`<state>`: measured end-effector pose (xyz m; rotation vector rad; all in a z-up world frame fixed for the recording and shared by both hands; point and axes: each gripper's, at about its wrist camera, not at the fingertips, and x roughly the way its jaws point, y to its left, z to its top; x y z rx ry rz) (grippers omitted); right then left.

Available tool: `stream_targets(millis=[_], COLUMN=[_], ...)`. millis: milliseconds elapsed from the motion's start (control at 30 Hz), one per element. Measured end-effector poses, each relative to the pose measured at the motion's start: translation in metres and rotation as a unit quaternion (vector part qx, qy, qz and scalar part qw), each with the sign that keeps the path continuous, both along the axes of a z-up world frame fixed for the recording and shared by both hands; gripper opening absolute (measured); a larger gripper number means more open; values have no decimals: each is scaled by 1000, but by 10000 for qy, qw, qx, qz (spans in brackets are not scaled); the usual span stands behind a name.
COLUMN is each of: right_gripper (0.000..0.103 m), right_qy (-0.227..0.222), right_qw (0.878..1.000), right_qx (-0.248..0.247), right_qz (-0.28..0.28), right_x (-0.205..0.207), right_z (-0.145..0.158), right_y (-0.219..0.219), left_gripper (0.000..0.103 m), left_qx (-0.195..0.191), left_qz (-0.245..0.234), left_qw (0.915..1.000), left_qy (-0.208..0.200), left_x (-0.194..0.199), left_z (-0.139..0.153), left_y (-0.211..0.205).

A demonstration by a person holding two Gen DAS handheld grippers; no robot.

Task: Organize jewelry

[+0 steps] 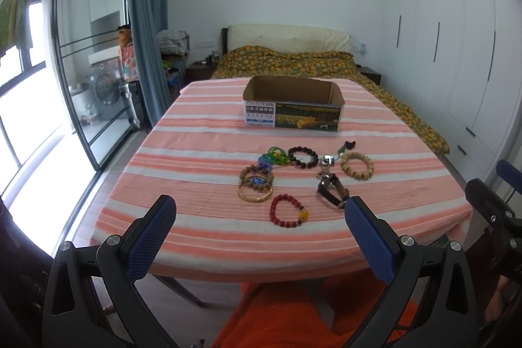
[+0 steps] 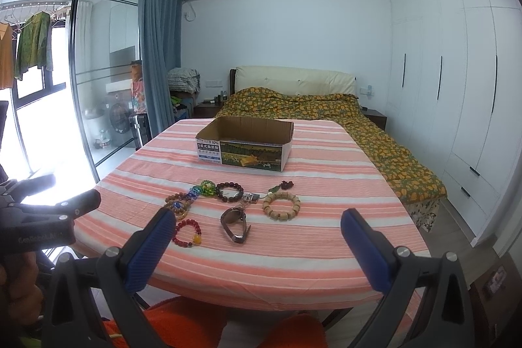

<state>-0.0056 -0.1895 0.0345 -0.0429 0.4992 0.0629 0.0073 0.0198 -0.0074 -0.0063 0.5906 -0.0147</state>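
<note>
Striped pink and white cloth on the surface (image 1: 202,132). From left to right: thin gold bangle (image 1: 254,196) touching knobbly brown bead bracelet (image 1: 256,176), shiny green and blue bead strings (image 1: 275,156), red bead bracelet (image 1: 288,211) with one yellow bead, dark round bead bracelet (image 1: 302,156), watch (image 1: 331,189) with dark strap, pale wooden bead bracelet (image 1: 357,165). Behind them, open cardboard box (image 1: 292,106), well apart. Left gripper (image 1: 261,219) fingers (image 1: 151,237) wide open, holding nothing. Right gripper (image 2: 256,237) fingers (image 2: 367,248) wide open too, blue and bumpy.
</note>
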Motion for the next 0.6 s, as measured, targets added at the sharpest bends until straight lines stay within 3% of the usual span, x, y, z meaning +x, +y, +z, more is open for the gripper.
stream_targets(millis=[600], right_gripper=[103], right_qy=[325], right_qw=[9995], right_qx=[22], right_qz=[53], right_x=[41], right_z=[-10], right_y=[2], left_gripper=[103], left_qx=[141], left_qz=[227], left_qw=[9988], left_qy=[399], left_x=[42], left_z=[-17], left_y=[11])
